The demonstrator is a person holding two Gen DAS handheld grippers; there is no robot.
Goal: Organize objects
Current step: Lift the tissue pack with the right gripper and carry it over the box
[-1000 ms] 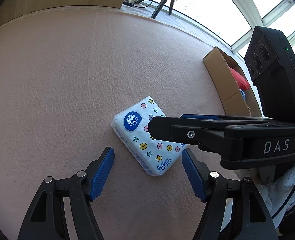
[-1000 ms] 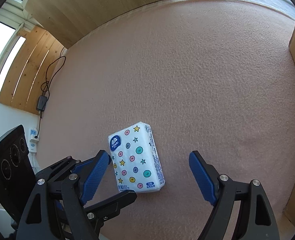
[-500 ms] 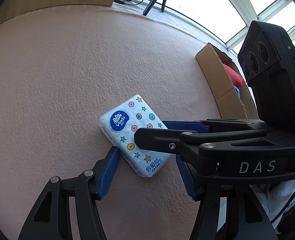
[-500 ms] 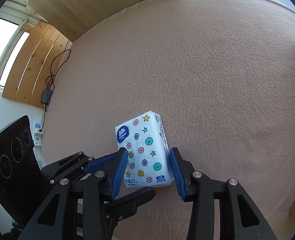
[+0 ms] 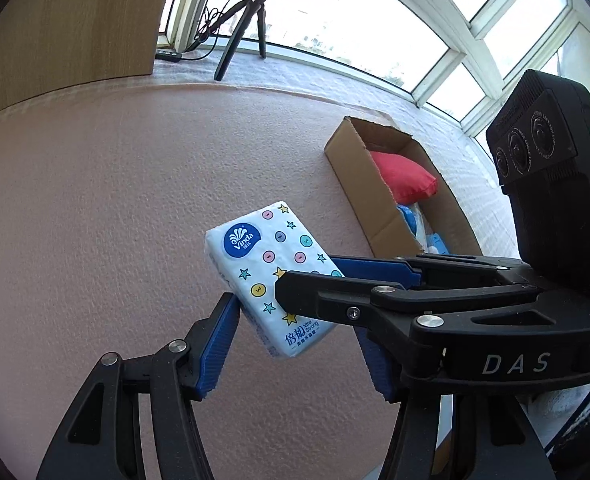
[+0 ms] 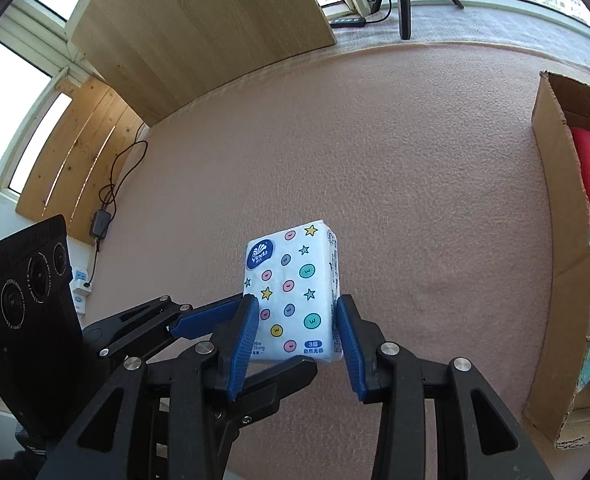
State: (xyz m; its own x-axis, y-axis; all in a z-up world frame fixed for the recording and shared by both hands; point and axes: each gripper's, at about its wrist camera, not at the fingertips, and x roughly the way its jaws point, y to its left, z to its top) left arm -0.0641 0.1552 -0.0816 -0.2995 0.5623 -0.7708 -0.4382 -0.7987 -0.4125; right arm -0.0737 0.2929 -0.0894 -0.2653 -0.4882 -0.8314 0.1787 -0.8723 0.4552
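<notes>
A white tissue pack (image 5: 263,264) with coloured dots, stars and a blue Vinda logo hangs tilted above the pink mat (image 5: 95,220). My right gripper (image 6: 297,308) holds the tissue pack (image 6: 295,280) by its long sides. Its blue pads press on it while the jaws are still closing a little. My left gripper (image 5: 295,320) surrounds the pack's lower end. Its left pad (image 5: 223,340) touches the pack's edge. The other pad is partly hidden behind the right gripper (image 5: 335,280), so contact there is unclear.
An open cardboard box (image 5: 359,184) lies to the right with a red cushion (image 5: 403,176) and blue items inside; the right wrist view shows the box (image 6: 555,200) too. A tripod (image 5: 235,40) and windows stand behind. A wooden panel (image 6: 199,20) and a cable with an adapter (image 6: 99,220) sit at the left.
Both grippers closed in around the tissue pack, which lay flat on the mat. The pack has since risen off the mat with them, and more of the box shows.
</notes>
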